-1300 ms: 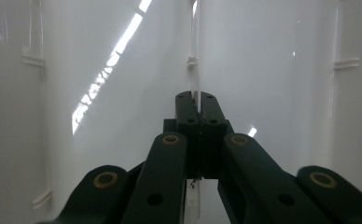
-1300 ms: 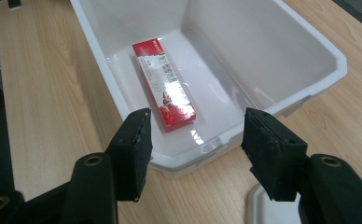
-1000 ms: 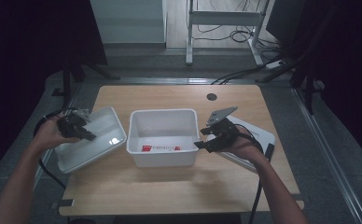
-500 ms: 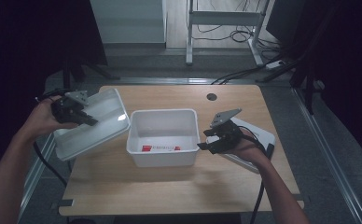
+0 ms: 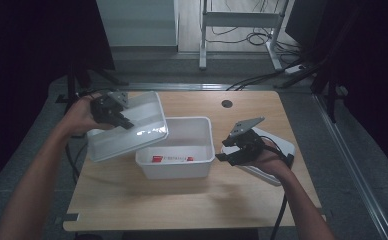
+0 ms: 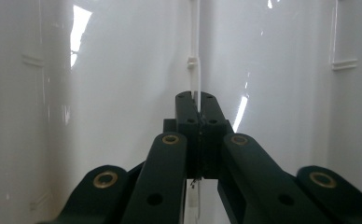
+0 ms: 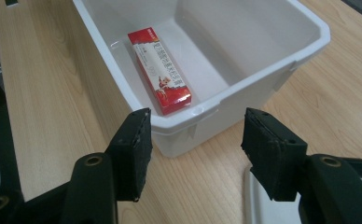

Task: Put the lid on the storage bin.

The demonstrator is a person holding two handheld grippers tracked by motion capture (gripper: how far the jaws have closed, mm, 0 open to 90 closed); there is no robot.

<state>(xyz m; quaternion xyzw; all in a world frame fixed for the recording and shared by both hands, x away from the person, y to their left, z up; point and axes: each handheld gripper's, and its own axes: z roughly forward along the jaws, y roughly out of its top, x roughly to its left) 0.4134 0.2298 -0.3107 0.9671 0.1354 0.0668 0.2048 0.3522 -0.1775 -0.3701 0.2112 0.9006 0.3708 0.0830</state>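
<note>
At centre frame, a white bin (image 5: 176,150) sat on the wooden surface (image 5: 147,200), a red box (image 7: 159,70) inside. Tilted over its left edge hung a white lid (image 5: 127,129), pinched by the left gripper (image 5: 113,114), apparently for covering it. At right, the right gripper (image 5: 228,152) hovered, fingers apart.

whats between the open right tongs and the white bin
Only bare wooden table between the right tongs and the white bin, per the right gripper view.
</note>
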